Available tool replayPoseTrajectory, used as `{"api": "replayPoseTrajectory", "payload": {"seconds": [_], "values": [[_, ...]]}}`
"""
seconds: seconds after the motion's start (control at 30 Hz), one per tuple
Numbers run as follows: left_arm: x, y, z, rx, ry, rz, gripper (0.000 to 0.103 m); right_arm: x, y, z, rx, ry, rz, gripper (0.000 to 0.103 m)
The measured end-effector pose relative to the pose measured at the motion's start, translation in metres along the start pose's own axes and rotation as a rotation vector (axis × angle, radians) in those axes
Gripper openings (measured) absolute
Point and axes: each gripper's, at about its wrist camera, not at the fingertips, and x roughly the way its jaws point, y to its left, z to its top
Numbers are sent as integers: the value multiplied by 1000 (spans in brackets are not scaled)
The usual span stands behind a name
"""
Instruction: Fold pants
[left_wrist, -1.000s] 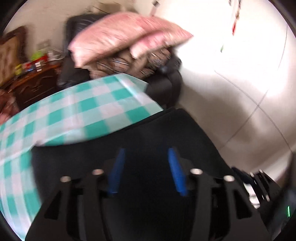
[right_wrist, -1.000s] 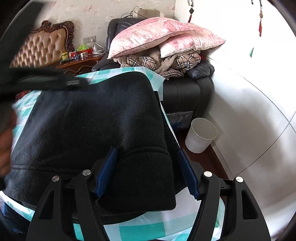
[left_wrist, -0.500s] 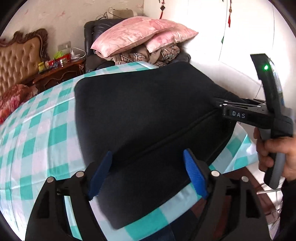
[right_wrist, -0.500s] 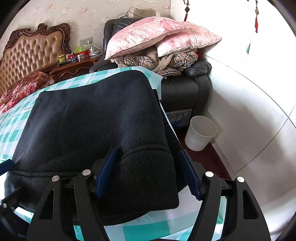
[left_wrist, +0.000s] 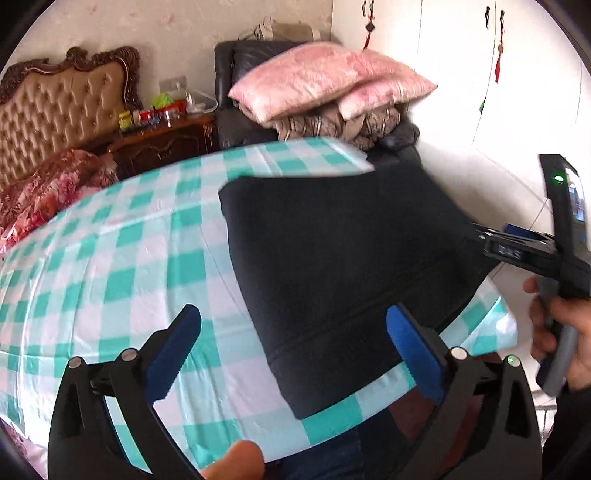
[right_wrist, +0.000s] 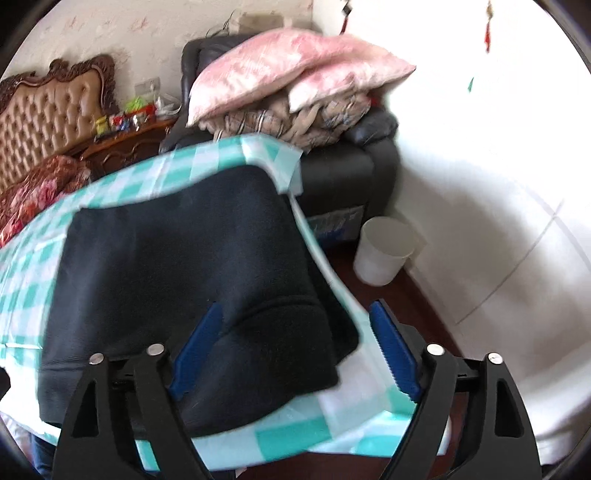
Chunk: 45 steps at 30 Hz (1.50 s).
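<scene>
The black pants (left_wrist: 343, 266) lie folded in a thick stack on the teal-and-white checked tablecloth (left_wrist: 122, 266), near the table's right end. My left gripper (left_wrist: 295, 343) is open and empty, above the cloth at the stack's near left corner. The right gripper's body shows at the right of the left wrist view (left_wrist: 546, 254), held in a hand. In the right wrist view the pants (right_wrist: 184, 266) fill the middle, and my right gripper (right_wrist: 295, 350) is open over the stack's near right corner, holding nothing.
A black armchair (right_wrist: 347, 170) stacked with pink pillows (right_wrist: 295, 70) and blankets stands beyond the table. A white bin (right_wrist: 384, 254) sits on the floor at the right by the wall. A tufted headboard (left_wrist: 59, 110) and a cluttered wooden nightstand (left_wrist: 162, 136) are at the back left.
My left gripper has let go of the pants, opened wide, and drawn back to the left. My right gripper has opened wider and lifted slightly off the stack.
</scene>
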Motion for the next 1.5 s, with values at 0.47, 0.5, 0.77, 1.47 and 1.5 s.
{"api": "replayPoseTrajectory", "payload": {"seconds": [0.47, 0.5, 0.77, 1.47, 1.5], "values": [[-14, -27, 31, -74, 42, -77, 101, -103, 8, -13, -24, -67, 3, 89], [-15, -27, 31, -65, 40, -76, 101, -104, 9, -13, -24, -69, 7, 89], [-18, -31, 30, -63, 39, -87, 101, -104, 10, -11, -23, -81, -2, 89], [-16, -32, 31, -54, 37, -96, 101, -102, 11, -11, -21, -77, -1, 89], [-16, -32, 31, -54, 37, -97, 101, -102, 10, -11, -22, -78, -1, 89]]}}
